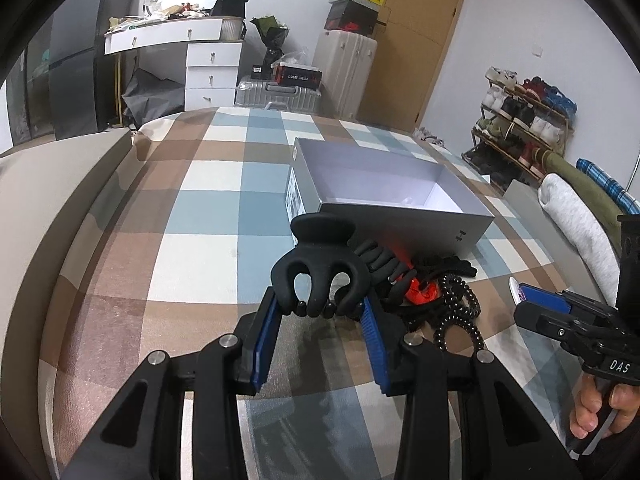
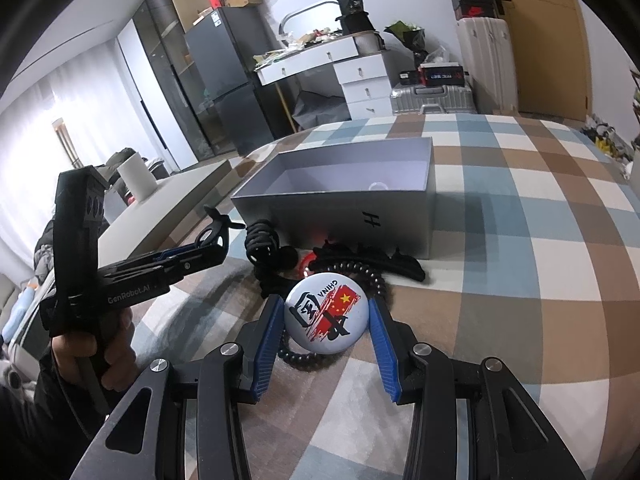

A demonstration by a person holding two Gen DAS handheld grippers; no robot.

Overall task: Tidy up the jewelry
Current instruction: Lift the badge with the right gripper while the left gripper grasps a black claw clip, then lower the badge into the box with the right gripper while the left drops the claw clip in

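Gripping a black hair claw (image 1: 320,270), left gripper (image 1: 320,312); right gripper (image 2: 326,320) pinches a round badge (image 2: 326,316) near grey box (image 2: 340,216).

Checked bedspread (image 1: 208,216), blue, brown and cream. White dressing table (image 1: 176,36) with drawers (top cluttered). Silver suitcase (image 1: 280,94), lying flat; white suitcase (image 1: 344,72), upright. Wooden door (image 1: 416,40). Shoe rack (image 1: 520,128), filled. Dark refrigerator (image 2: 224,76).

Both your wrist cams sit low, close behind the grey box (image 1: 394,196) (image 2: 340,196) — left one left, right one right, sharing it.
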